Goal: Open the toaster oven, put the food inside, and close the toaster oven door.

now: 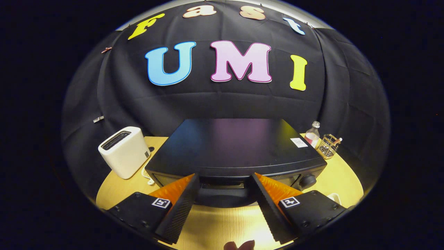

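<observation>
Gripper (225, 180) spread wide, nothing between its 2 fingers, tips up against the front top edge of the toaster oven (236, 149) at 12 o'clock dead ahead. Oven is a black box sitting on the wooden table (215, 225), door looks shut; the dark strip between the fingertips is probably the door handle (223, 185), partly hidden, can't fully tell. Control knob (307, 180) on the oven front at 2 o'clock off the right finger. White toaster (124, 151) at 10 o'clock, near the oven's left side but apart from it. Small bottle (313, 133) and wire holder (329, 146) at 1-2 o'clock, just beside the oven's back right corner. Food: can't pick it out for sure; a small dark shape at 6 o'clock behind the fingers is too cut off to call. Step in hand looks like opening the door, task barely begun. To do it well: keep handle centred between fingers, come in level, close on the bar fully before pulling, then swing down and out along the door's hinge arc, not straight back, so the oven doesn't slide on the table. Stay clear of the knob.
</observation>
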`<state>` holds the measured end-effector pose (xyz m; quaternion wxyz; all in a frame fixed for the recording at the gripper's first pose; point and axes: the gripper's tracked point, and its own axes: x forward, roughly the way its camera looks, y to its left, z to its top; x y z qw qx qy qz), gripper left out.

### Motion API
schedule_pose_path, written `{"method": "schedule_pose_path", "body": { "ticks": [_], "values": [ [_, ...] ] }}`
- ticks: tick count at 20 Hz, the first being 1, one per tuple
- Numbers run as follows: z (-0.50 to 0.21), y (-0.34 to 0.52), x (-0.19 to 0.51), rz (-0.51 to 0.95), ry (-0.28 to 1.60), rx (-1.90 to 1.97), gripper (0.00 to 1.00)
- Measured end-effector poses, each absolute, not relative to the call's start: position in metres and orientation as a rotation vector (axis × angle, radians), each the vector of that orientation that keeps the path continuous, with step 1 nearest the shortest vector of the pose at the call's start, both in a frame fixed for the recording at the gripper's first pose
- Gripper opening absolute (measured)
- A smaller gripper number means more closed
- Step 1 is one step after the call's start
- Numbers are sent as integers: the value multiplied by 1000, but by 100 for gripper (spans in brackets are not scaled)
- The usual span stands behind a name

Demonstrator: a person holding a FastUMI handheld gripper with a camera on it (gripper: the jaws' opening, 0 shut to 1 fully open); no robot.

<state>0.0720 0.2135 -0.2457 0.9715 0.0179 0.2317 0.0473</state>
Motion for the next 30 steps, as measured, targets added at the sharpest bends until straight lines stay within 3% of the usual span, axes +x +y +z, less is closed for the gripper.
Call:
{"method": "schedule_pose_path", "body": {
  "ticks": [19,30],
  "values": [
    [-273,211,-1,87,546,23,99],
    [-329,208,-59,90,721,29,99]
  ]
}}
